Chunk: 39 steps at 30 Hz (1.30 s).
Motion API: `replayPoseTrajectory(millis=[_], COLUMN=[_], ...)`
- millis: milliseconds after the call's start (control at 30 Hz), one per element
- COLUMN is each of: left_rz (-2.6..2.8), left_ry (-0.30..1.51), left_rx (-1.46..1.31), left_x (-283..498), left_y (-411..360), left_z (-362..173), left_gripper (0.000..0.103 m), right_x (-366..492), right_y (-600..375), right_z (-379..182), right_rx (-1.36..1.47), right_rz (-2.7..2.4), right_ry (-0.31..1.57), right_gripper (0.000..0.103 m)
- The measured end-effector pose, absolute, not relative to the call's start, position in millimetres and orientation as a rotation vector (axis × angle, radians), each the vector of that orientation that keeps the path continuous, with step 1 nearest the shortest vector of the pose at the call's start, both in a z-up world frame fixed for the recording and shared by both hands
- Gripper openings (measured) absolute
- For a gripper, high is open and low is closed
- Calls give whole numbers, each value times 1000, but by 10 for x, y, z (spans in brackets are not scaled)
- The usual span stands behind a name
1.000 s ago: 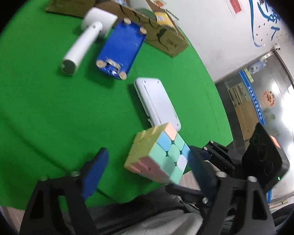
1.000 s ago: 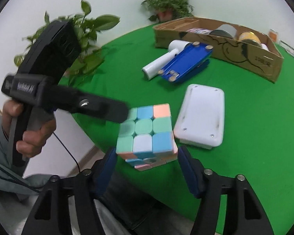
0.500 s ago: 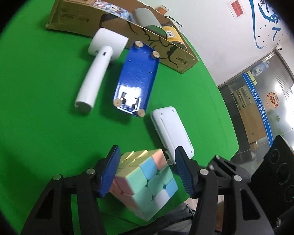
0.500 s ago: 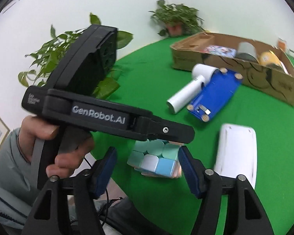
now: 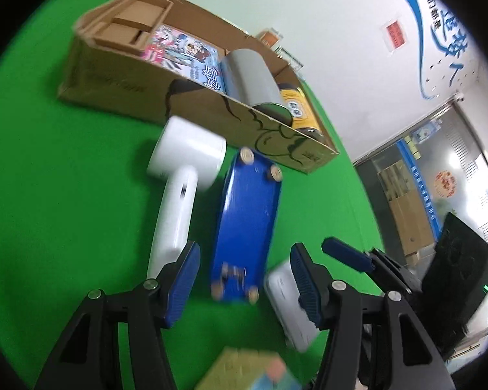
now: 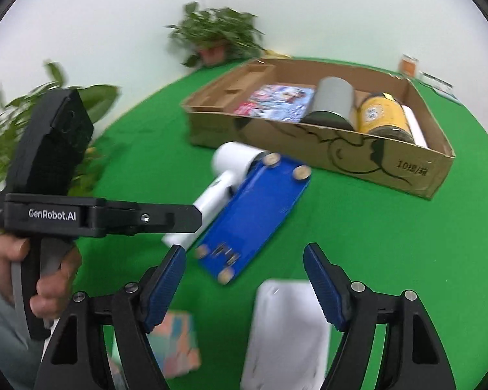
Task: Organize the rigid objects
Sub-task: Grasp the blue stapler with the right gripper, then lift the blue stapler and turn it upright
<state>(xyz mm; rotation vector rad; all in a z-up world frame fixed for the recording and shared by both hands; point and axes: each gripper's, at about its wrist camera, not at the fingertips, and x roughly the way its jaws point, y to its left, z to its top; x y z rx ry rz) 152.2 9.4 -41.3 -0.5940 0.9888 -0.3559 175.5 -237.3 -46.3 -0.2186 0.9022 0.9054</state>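
A blue flat box with round wooden feet lies on the green table, also in the right wrist view. A white handheld device lies just left of it. A white flat case lies near the front. A pastel cube sits below and behind my fingers. My left gripper is open and empty, above the blue box's near end. My right gripper is open and empty, above the white case.
A long cardboard tray at the back holds a colourful booklet, a grey roll and a yellow jar. Potted plants stand beyond the table's far edge. The left gripper's body crosses the right view.
The left gripper moved forward past the cube, which now lies behind its fingers. Both grippers advanced toward the blue box and cardboard tray. The cube stays on the table.
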Motion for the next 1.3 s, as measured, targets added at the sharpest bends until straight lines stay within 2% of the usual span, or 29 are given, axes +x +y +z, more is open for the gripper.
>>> replayPoseTrajectory(millis=[67,133,267,400,567,667,833,1000,1067,1100,1200,1300], left_rz=[-356,-359,-385,-478,-634,-635,-461,-384,-378,-380,-384,-400], left_ry=[1035,1090,1150,1141,1070,1003,964,968,968,970,973,972], left_rx=[-561,-554,-551,-602,-638,-656,-554,-572,-575,-575,-578,-594], left_x=[1702,1849,1998,2111,2296,2276,2130,1977,1962,1956,1902,1912], left_y=[17,-82,-286,-515,-885,-830,-552,-334,-333,-332,-280,-223], left_z=[-469,-541,-616,-568,-425,-253,-102,-149,-175,-174,-205,-196], left_gripper=[56,51,52,51,53,58,58,58,58,58,58,58], right_x=[1811,1814,1719,1695,1825,1874,1803,1951,1976,1969,1922,1970], right_y=[-2366,-2408,-2531,-2706,-2832,-2884,-2697,-2311,-2232,-2207,-2189,-2267], right_z=[-499,-545,-554,-463,-491,-500,-633,-964,-1034,-1038,-996,-958], right_rx=[-213,-218,-211,-214,-225,-150,-92,-180,-220,-237,-224,-84], right_rz=[922,927,935,902,860,867,886,688,625,617,712,894], right_ry=[929,947,949,873,887,913,967,1084,1066,1055,1041,1097], right_gripper=[72,72,71,71,71,72,71,71,65,56,38,32])
